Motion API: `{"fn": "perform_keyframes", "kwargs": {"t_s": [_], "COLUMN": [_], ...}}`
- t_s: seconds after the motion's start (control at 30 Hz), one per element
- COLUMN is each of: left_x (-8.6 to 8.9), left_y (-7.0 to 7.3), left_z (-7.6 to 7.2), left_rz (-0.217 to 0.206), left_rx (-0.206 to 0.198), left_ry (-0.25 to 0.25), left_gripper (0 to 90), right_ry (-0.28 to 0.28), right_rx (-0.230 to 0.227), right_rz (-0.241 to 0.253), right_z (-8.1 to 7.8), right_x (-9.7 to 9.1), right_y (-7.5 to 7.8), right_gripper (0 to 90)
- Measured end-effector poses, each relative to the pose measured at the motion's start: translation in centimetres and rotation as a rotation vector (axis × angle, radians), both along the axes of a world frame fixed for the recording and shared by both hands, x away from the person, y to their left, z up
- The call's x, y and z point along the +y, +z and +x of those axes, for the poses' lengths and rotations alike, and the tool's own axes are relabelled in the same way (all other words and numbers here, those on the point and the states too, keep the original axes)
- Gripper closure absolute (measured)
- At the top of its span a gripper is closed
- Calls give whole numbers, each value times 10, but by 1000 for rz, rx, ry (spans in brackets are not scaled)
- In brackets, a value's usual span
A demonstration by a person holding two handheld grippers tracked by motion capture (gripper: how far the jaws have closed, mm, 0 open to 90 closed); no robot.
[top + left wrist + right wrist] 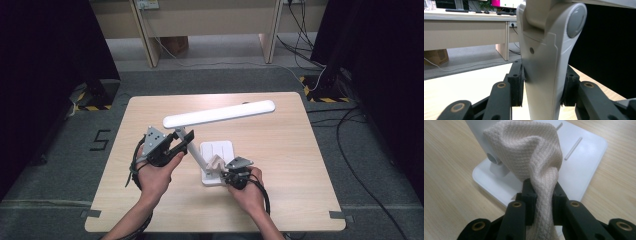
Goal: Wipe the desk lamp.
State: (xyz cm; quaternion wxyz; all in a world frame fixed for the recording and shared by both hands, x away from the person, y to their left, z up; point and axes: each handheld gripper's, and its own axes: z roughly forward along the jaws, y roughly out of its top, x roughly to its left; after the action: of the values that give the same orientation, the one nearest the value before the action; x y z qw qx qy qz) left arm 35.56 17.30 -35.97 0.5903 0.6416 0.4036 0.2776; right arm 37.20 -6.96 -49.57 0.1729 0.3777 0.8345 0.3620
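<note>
One cloth on lamp base, gripper-pinched

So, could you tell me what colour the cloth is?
Beige cloth, with a woven diamond pattern; clearest in the right gripper view.

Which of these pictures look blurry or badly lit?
High view: even light, dark at both sides, the lamp head bright. Left gripper view: the lamp arm is close and soft, with black background at right. Right gripper view: the cloth is sharp, and the table behind is slightly blurred.
</note>
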Motion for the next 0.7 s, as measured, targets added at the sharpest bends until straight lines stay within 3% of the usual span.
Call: {"fn": "perform_keyframes", "kwargs": {"t_s": [0.1,0.2,0.47,0.57,0.7], "left_x": [0,2,18,28,41], "left_y": [0,0,0,-2,-13], "left_z": [0,0,-18,-27,-37], "left_rz": [1,-1,12,8,21], "left_rx": [-1,-13,-53,-33,30], "left_ry": [-4,-22,-68,-72,-97], "left_gripper": [611,595,406,398,406], "right_ry": [0,-13,-11,3,32], "right_rx": [1,-3,-26,-40,-60], "right_rz": [1,31,74,87,91], "right_z": [1,0,-10,-15,-22], "right_x": [-4,-11,-23,-22,-19], "right_y": [1,5,22,28,34], "right_gripper": [779,779,777,776,774]}}
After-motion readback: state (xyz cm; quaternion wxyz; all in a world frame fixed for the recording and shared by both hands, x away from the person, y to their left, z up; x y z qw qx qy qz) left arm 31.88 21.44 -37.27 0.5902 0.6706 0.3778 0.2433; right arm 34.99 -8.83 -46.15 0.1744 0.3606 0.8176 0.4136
